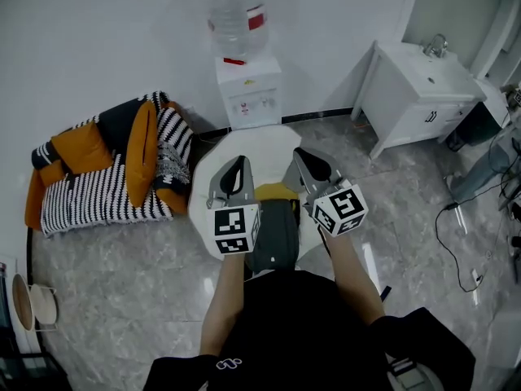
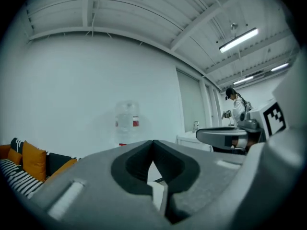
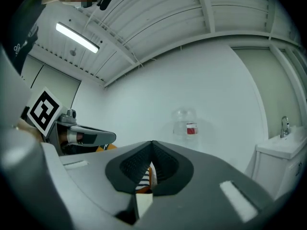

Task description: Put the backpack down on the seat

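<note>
- Directly under your head camera you have two grippers, side by side and pointing about level: the left gripper [image 1: 239,163] and the right gripper [image 1: 301,155]. Each has its jaws pressed together with nothing between them.
- Between and below them lies one dark grey backpack [image 1: 273,236] with a yellow patch at its far end. It rests on the single round white seat [image 1: 262,143]. The marker cubes and your torso cover its near end and sides.
- Left of the seat stands one striped sofa [image 1: 89,200] with orange cushions; how many cushions is hard to tell.
- Against the wall stands one water dispenser [image 1: 249,94], and its bottle [image 1: 238,15] is blurred.
- Right of it is one white basin cabinet [image 1: 415,96] with one tap [image 1: 435,46].
- Farthest off, the left gripper view shows one other person [image 2: 236,102], small and partly hidden behind your right gripper.
</note>
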Available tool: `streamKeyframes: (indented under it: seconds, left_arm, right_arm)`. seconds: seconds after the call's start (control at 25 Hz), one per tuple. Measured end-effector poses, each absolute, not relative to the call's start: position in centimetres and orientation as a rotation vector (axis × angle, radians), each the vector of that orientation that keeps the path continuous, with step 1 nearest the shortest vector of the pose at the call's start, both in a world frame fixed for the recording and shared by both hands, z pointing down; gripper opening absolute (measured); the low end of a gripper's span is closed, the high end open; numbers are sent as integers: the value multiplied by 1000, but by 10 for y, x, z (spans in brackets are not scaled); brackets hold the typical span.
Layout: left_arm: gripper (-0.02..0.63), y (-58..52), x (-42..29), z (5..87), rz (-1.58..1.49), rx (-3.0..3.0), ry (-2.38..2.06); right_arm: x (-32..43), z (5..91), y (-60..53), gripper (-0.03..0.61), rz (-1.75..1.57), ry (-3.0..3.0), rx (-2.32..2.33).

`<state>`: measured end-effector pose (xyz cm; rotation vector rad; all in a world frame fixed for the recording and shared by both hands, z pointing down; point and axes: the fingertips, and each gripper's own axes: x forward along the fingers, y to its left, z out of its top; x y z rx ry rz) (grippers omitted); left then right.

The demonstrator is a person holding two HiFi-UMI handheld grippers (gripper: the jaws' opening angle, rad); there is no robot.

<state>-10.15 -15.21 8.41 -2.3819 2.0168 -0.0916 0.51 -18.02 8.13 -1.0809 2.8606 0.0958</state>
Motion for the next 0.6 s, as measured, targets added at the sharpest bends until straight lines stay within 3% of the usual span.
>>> streamKeyframes:
  seconds: [0.6]
  left_arm:
    - [-2,-154,-103,104,-57,-2397,2036]
  right_arm:
    - [5,92,-186,6,120,2918,-1107]
